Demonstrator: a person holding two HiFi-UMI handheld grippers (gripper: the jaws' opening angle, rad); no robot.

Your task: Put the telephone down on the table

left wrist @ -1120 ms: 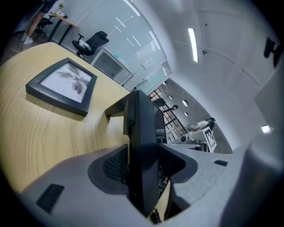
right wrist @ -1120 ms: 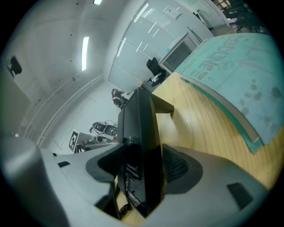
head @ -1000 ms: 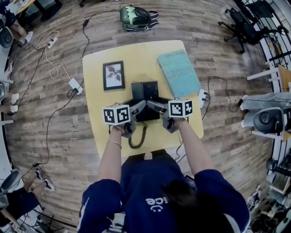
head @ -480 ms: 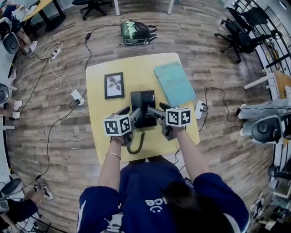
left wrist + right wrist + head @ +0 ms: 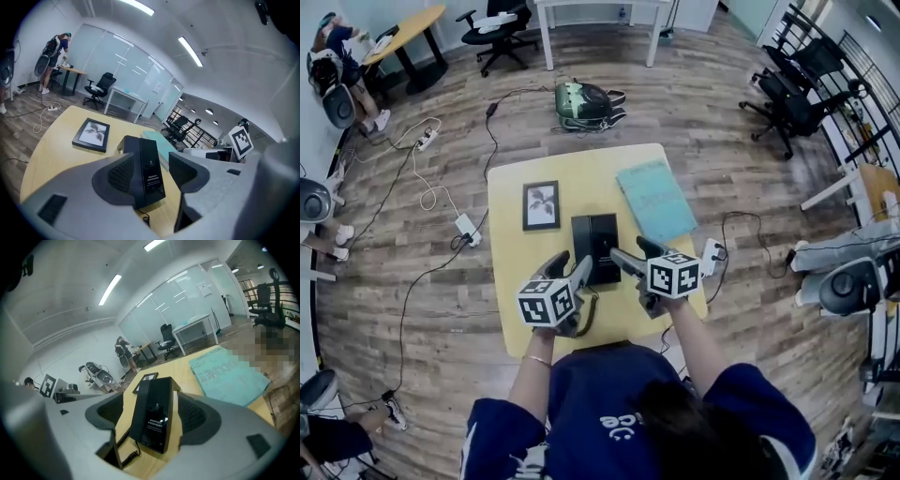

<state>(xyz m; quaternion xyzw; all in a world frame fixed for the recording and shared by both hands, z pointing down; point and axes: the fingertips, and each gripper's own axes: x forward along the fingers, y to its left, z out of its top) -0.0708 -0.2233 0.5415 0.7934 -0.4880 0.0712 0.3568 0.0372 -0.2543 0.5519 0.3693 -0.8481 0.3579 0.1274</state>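
Left gripper [image 5: 570, 268] rose; telephone [image 5: 595, 246] print illegible.

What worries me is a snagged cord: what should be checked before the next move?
1. Telephone lying flat on the table: ok.
2. Left gripper fingers apart, gripping nothing: ok.
3. Right gripper fingers have just been opening, gripping nothing: ok.
4. Cord free of both grippers: cannot tell.
5. Telephone apart from the picture frame and the book: ok.
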